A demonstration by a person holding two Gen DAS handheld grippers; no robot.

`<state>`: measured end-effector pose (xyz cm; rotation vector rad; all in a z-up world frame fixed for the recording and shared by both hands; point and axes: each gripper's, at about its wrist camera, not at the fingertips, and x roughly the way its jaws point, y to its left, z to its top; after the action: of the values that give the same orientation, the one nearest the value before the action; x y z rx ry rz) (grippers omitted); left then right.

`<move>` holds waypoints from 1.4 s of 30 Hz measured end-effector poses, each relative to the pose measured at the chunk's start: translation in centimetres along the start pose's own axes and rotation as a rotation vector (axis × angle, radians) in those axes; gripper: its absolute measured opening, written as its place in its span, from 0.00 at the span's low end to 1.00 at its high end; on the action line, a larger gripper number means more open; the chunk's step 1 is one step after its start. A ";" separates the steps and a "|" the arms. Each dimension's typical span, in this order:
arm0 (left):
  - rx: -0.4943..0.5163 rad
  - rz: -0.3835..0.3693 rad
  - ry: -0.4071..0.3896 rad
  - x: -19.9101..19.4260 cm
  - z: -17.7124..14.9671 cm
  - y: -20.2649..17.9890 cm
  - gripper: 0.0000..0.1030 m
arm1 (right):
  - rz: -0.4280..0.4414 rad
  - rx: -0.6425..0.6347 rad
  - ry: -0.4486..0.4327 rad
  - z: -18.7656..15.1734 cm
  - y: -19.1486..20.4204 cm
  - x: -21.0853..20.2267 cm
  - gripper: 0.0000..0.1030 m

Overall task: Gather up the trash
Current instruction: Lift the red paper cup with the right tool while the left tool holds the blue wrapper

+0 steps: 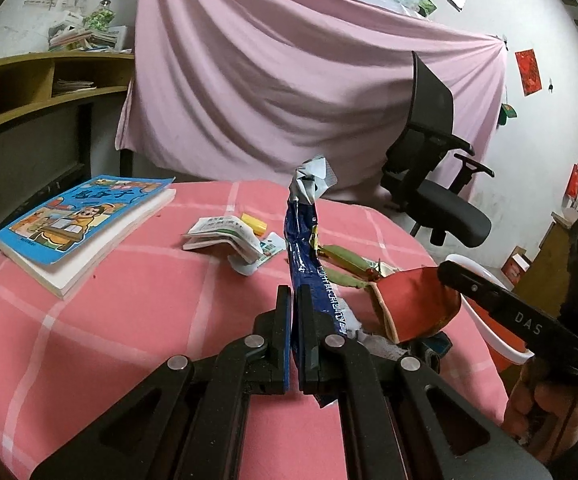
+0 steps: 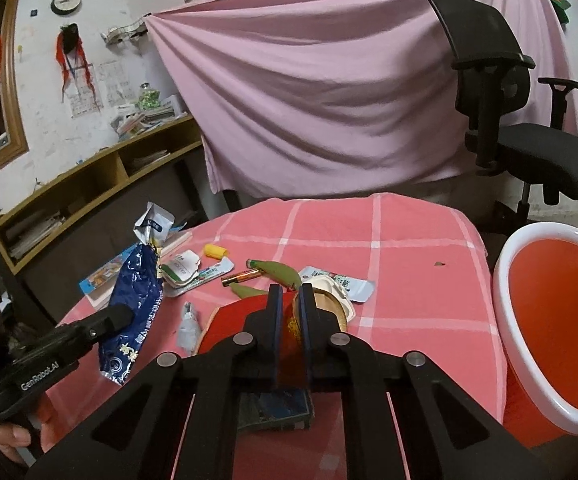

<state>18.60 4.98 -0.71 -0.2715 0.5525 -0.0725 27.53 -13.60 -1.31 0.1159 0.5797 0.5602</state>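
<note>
Trash lies scattered mid-table: the left gripper (image 1: 294,300) has its jaws clamped on a blue wrapper (image 1: 303,240) lifted upright, while the right gripper (image 2: 289,300) pinches a red packet (image 2: 229,320) near the table's right edge, beside the orange bin (image 2: 509,264).

The left wrist view is taken from low behind the left claw (image 1: 294,294), close over the pink checked worktop (image 1: 129,320), and is directed along the fingers toward the pink curtain (image 1: 289,80) and the office chair (image 1: 437,168). The right wrist view is taken from behind the right claw (image 2: 290,292), also close above the worktop, facing the same curtain, with the orange bin (image 2: 561,320) at its right edge. Both views share the worktop, the blue wrapper (image 1: 303,240), the curtain and the chair. Each claw is seen from the side in the other view.
</note>
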 end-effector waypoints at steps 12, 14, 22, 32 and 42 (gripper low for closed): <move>-0.007 0.009 -0.020 -0.3 -0.4 -0.1 0.01 | 0.000 -0.020 -0.057 -0.2 0.2 -1.2 0.04; 0.001 0.013 -0.030 -0.6 -0.3 -0.3 0.01 | -0.003 -0.026 -0.076 -0.2 0.3 -1.5 0.04; 0.060 0.000 -0.098 -1.8 -0.4 -2.3 0.01 | -0.025 -0.044 -0.164 0.1 -0.2 -3.6 0.04; 0.022 0.021 -0.036 -0.3 -0.5 -2.2 0.01 | 0.006 0.003 -0.052 -0.4 -1.4 -2.1 0.24; -0.078 0.089 0.013 0.1 -0.6 0.2 0.01 | -0.028 -0.028 0.054 -0.5 0.1 0.2 0.70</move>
<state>18.38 5.06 -1.33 -0.3226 0.5802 0.0340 27.31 -13.47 -1.82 0.0666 0.6251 0.5455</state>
